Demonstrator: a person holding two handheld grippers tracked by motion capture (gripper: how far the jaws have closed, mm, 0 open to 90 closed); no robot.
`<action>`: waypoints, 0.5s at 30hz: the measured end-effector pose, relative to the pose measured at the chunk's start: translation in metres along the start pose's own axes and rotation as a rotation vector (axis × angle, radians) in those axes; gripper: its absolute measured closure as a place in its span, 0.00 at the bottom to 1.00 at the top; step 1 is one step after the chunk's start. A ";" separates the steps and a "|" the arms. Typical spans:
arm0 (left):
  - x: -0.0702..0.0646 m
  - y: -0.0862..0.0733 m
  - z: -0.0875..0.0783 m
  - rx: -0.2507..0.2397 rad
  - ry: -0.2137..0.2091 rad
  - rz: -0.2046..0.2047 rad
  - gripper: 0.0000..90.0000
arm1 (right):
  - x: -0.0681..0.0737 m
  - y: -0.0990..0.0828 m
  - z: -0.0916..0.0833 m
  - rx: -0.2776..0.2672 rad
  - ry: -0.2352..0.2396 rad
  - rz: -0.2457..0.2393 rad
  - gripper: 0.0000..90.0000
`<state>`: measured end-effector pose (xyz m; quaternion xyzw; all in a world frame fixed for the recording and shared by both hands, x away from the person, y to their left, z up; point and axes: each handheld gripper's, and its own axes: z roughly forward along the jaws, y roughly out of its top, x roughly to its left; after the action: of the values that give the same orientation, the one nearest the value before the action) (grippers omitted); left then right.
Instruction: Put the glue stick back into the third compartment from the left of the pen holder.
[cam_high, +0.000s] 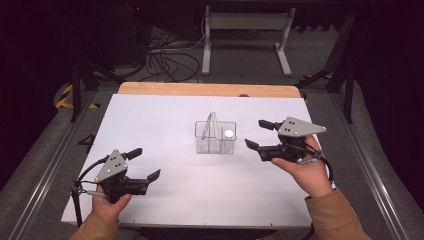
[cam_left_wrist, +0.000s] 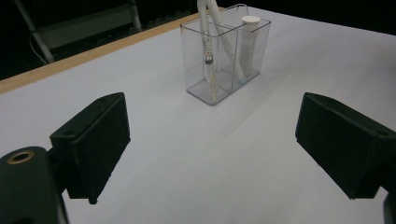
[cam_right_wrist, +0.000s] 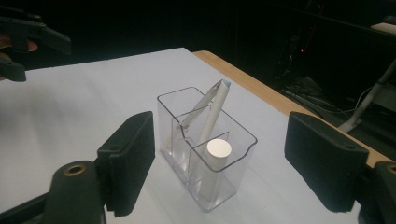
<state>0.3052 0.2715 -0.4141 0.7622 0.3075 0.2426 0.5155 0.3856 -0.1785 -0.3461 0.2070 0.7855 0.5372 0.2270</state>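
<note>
Two grippers are hovering over the white table (cam_high: 150, 120), both with jaws spread wide and gripping nothing. Clear plastic organizer (cam_high: 215, 137) is sitting upright mid-table, divided into compartments. Right gripper (cam_high: 259, 135) is sitting just beside it, jaws pointing at it; in the right gripper view the organizer (cam_right_wrist: 205, 144) is lying between the jaws, not touched. Left gripper (cam_high: 145, 164) is staying well apart, organizer ahead of its jaws. Two white pens (cam_right_wrist: 209, 108) are leaning tilted in the compartments; a white capped tube (cam_right_wrist: 217, 151) is standing upright in the end compartment nearest the right gripper.
</note>
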 end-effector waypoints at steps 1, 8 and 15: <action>0.000 0.000 0.000 -0.002 0.001 0.001 0.12 | 0.001 -0.002 -0.001 -0.004 0.002 0.001 0.28; 0.000 -0.001 -0.002 -0.010 0.008 0.005 0.12 | 0.003 -0.020 -0.006 -0.014 0.004 0.026 0.28; -0.001 -0.001 -0.004 -0.015 0.009 0.002 0.12 | 0.005 -0.039 -0.010 -0.019 -0.007 0.069 0.28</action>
<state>0.3019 0.2737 -0.4140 0.7576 0.3070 0.2487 0.5195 0.3725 -0.1964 -0.3804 0.2336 0.7720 0.5513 0.2132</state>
